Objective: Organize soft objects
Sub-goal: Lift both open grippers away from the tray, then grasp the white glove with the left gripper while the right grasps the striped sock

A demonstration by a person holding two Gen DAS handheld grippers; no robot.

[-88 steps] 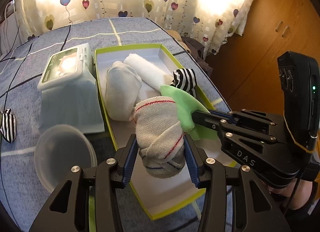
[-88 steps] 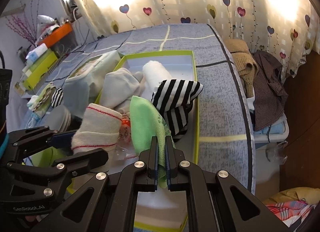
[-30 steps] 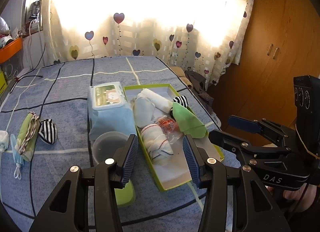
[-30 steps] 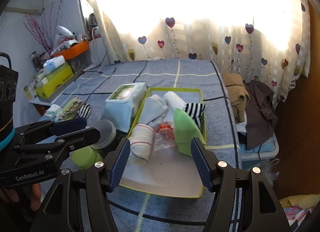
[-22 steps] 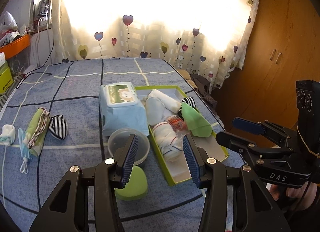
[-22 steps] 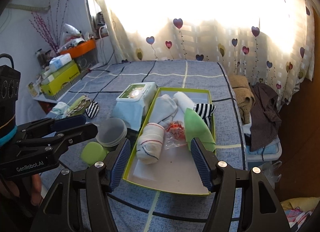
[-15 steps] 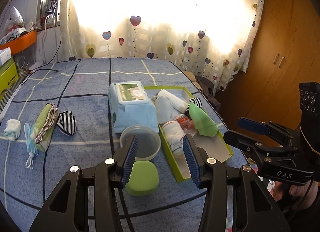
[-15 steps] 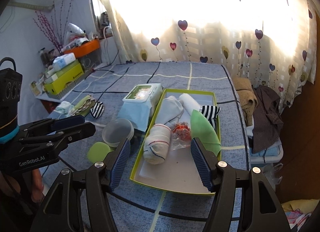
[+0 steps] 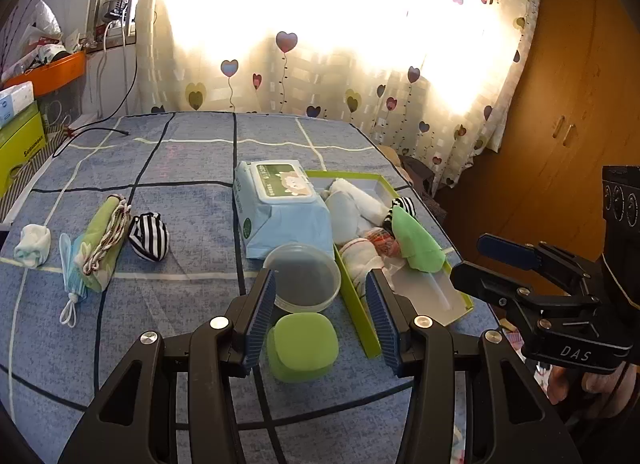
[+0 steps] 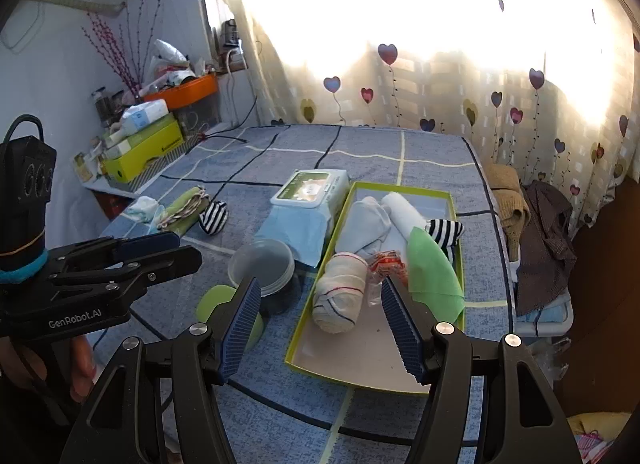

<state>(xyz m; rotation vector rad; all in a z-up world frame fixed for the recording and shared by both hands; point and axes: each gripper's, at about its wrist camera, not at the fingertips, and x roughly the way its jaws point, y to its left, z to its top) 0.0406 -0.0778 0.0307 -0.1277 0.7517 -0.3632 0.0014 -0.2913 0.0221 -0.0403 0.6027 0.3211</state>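
Observation:
A green-rimmed box (image 10: 454,200) on the blue bed holds a rolled white towel with red and blue stripes (image 10: 340,292), a green cloth (image 10: 434,268), a striped sock (image 10: 444,230), white cloths (image 10: 370,224) and a red-printed packet (image 10: 386,260). The box (image 9: 356,300) also shows in the left wrist view, with the towel (image 9: 362,258) and green cloth (image 9: 416,244). Loose on the bed lie a striped sock (image 9: 149,236), a green cloth bundle (image 9: 102,244), a face mask (image 9: 72,284) and a small white cloth (image 9: 33,244). My left gripper (image 9: 320,316) and right gripper (image 10: 320,324) are open, empty and held back above the near bed edge.
A wet-wipes pack (image 9: 280,208), a clear plastic tub (image 9: 302,276) and a green lid (image 9: 302,346) sit left of the box. Clothes (image 10: 536,224) are piled off the bed's right side. A shelf with boxes (image 10: 140,148) stands at the left; a wooden wardrobe (image 9: 580,124) at the right.
Both grippers let go of the rolled towel and the green cloth in the box, opened, and pulled back and up. The view has widened over the last second.

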